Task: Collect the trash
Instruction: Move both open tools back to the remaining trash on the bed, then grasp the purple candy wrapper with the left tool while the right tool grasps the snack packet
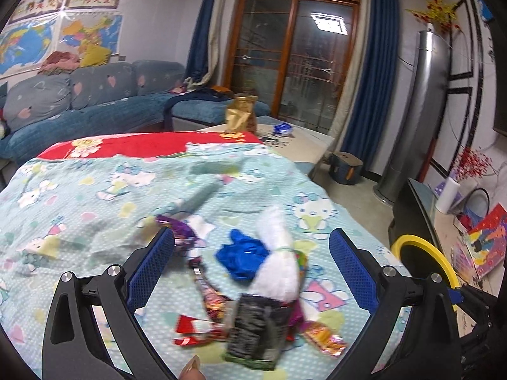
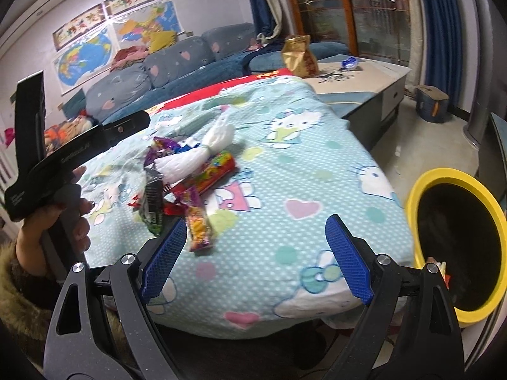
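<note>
- The left gripper hangs over the near part of the litter with its two blue pads wide apart and nothing pressed between them; its dark body also shows at the left of the right wrist view, held in a hand with a fur-trimmed sleeve.
- The right gripper stands just as wide, jaws apart and empty, over the near right corner of the cloth.
- The trash lies in one loose heap on the near left part of the cloth, partly between the left gripper's pads: a dark foil packet, a white tied bundle, a crumpled blue wrapper, a purple wrapper, a red scrap, and at least two orange and yellow snack wrappers, one at. The blur hides any finer count.
- The surface is a pale blue cartoon-cat blanket spread over a low table, with a red cloth along its far edge.
- One yellow-rimmed bin with a dark inside stands on the floor just beside the table's near right corner.
- Farther off, a bare tabletop carries one gold bag and one small blue crumpled thing.
- At the far left runs a blue-grey sofa, with two maps on the wall above it.
- At the far end stand glazed wooden doors with blue curtains; a tall silver column rises at the right.
</note>
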Demonstrator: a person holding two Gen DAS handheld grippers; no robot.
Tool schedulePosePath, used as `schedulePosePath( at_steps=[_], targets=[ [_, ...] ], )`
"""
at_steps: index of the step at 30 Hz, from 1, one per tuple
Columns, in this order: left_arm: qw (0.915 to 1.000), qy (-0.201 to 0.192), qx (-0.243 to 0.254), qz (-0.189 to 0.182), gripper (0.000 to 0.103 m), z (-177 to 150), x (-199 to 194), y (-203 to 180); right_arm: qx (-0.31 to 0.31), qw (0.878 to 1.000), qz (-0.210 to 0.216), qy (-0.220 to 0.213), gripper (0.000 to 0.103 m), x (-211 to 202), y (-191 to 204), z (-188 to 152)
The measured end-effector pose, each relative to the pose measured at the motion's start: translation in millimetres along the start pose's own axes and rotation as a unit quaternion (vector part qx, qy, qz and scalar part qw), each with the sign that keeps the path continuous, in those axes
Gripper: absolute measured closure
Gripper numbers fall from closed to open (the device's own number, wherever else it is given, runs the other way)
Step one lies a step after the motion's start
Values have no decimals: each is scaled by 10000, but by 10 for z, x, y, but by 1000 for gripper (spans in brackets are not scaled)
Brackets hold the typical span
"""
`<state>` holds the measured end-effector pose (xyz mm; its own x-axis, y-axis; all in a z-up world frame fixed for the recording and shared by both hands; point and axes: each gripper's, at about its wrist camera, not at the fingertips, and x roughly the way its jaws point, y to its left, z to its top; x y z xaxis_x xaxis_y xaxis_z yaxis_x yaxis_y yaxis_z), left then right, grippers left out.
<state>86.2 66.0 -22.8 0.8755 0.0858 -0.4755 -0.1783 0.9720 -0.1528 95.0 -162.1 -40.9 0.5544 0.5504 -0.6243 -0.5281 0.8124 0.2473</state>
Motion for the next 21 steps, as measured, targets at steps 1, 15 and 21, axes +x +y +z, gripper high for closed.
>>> schedulePosePath(
  at_steps=[1, 15, 21],
  targets=[
    [10000, 8, -44, 46, 8, 0, 1, 55, -49, 10000, 37, 33, 22, 34, 40, 6],
    [9959, 344, -607, 572, 8, -160, 187, 737, -444, 9964, 373, 622, 31, 530, 424, -69],
    [9940, 540, -805, 499, 22, -196, 379, 884, -440, 9950, 376, 808, 41, 695, 454, -113]
  ],
)
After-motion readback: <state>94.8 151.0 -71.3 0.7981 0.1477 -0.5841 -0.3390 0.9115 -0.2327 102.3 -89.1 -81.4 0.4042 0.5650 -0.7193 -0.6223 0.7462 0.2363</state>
